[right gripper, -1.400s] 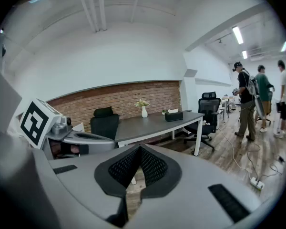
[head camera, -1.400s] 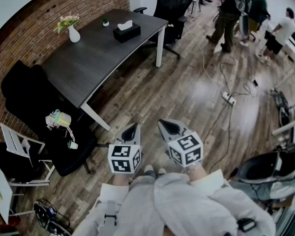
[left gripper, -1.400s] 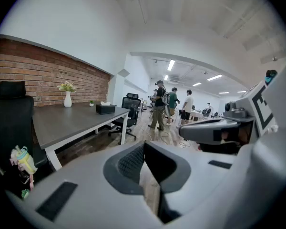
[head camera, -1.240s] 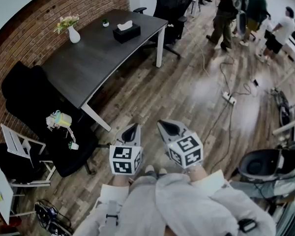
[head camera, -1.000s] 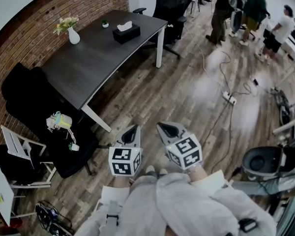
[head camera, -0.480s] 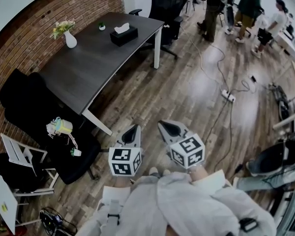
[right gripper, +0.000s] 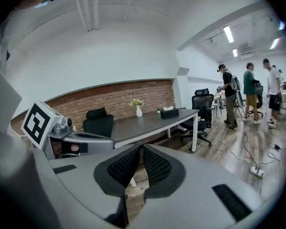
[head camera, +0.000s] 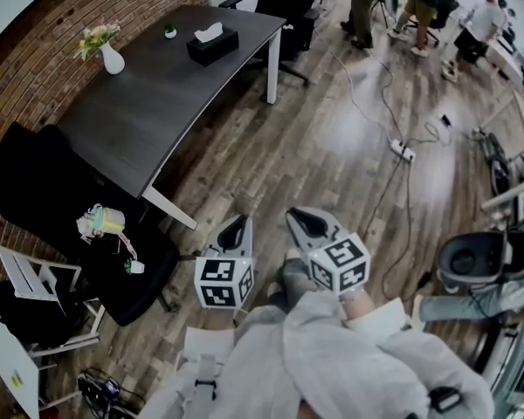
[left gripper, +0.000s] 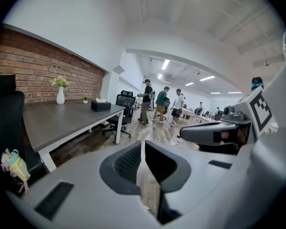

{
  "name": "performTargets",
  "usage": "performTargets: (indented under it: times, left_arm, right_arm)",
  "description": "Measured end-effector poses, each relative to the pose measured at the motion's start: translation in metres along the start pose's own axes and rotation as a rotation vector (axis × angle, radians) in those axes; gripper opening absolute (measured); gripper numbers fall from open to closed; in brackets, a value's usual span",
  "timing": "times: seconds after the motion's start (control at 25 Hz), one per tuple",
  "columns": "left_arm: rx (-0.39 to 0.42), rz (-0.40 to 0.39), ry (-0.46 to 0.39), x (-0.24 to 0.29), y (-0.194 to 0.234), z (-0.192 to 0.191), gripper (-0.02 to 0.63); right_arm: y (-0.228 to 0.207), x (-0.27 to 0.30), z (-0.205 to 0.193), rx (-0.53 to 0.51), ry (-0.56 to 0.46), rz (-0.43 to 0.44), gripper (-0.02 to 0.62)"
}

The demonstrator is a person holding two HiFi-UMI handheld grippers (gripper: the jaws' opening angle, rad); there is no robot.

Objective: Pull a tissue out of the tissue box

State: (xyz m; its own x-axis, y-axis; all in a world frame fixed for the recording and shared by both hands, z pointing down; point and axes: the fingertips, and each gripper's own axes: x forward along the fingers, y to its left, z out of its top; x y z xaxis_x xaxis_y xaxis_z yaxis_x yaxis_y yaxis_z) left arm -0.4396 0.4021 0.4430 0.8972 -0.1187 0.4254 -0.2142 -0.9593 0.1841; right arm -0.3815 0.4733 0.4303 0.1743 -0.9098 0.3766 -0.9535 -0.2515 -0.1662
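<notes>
left claw (head camera: 237, 227): pressed together, nothing in it, held over the floor (head camera: 332, 155) | right claw (head camera: 300, 220): pressed together, empty, just beside the left one | tissue box (head camera: 212, 46): on far end of tabletop (head camera: 148, 112), near a vase (head camera: 112, 59), well apart from both claws | tissue (head camera: 209, 31): sticks out on top of the box

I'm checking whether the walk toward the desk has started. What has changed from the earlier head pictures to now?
The person has begun a step: a knee now shows between the left gripper and right gripper. The table with the tissue box has slid up and left in the head view. Nothing was gripped or released. Both grippers stay shut and empty, and the tissue box is untouched.
</notes>
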Motion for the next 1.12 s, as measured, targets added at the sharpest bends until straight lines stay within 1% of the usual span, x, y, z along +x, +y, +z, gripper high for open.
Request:
performTargets:
  times: [0.12,0.2,0.28,0.36,0.56,0.68,0.8,0.92,1.04,1.12]
  left_arm:
    - [0.008,-0.007,0.013,0.009,0.004,0.002,0.006]
    - [0.006,-0.003,0.012,0.015,0.007,0.005,0.008]
    - [0.000,0.003,0.011,0.021,0.011,0.009,0.022]
    - [-0.005,0.011,0.012,0.029,0.016,0.014,0.066]
    - [-0.015,0.044,0.005,0.059,0.036,0.036,0.095]
    - [-0.026,0.069,-0.011,0.082,0.049,0.056,0.110]
    - [-0.030,0.110,-0.032,0.106,0.063,0.081,0.127]
    - [-0.043,0.153,-0.072,0.129,0.078,0.110,0.130]
    - [-0.058,0.187,-0.097,0.153,0.093,0.129,0.130]
    - [-0.071,0.194,-0.103,0.170,0.099,0.138,0.130]
  right_arm:
    - [-0.007,0.007,0.002,0.007,0.004,0.001,0.012]
    - [-0.010,0.013,0.004,0.009,0.005,0.009,0.108]
    - [-0.014,0.022,0.008,0.005,0.001,0.020,0.110]
    - [-0.020,0.033,0.014,0.001,0.004,0.029,0.110]
    - [-0.044,0.069,0.038,-0.019,-0.005,0.054,0.110]
    - [-0.061,0.091,0.053,-0.025,0.004,0.099,0.110]
    - [-0.087,0.112,0.075,-0.032,-0.008,0.115,0.110]
    - [-0.117,0.134,0.099,-0.044,-0.025,0.120,0.110]
    - [-0.146,0.154,0.115,-0.059,-0.035,0.122,0.110]
    - [-0.163,0.164,0.125,-0.068,-0.038,0.125,0.110]
